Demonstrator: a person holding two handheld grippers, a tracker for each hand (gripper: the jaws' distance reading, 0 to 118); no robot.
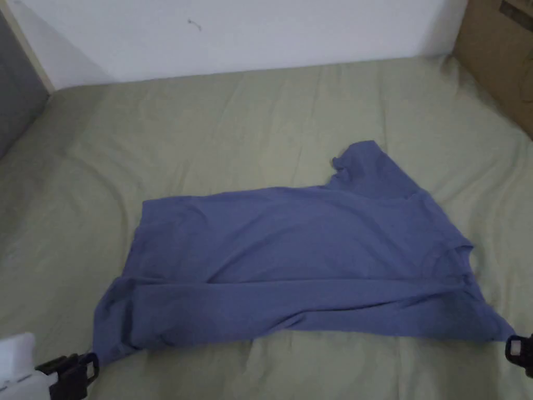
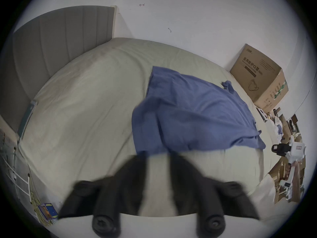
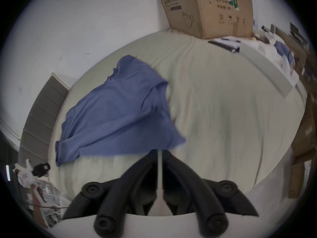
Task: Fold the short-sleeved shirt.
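The left gripper (image 2: 158, 157) hung at the shirt's near left corner with its jaws apart, a clear gap of bedsheet showing between them, so it gripped nothing; the right gripper (image 3: 160, 153) sat at the near right corner with its jaws drawn almost together, only a thin slit between them and no cloth visibly caught there. The blue short-sleeved shirt (image 1: 307, 250) lay spread sideways on the bed (image 1: 208, 130), its near long edge already doubled over into a band, one sleeve (image 1: 367, 166) sticking out toward the wall. With each tool set at one end of that near edge, the placement probably served to flatten or square the folded band, or to take hold for the next fold across. A cardboard box (image 1: 499, 57) stood at the bed's far right corner and a grey padded headboard (image 2: 63, 40) rose on the left, both well apart from the shirt. Nothing rested on the cloth, and only loose wrinkles in the sheet lay in the way.
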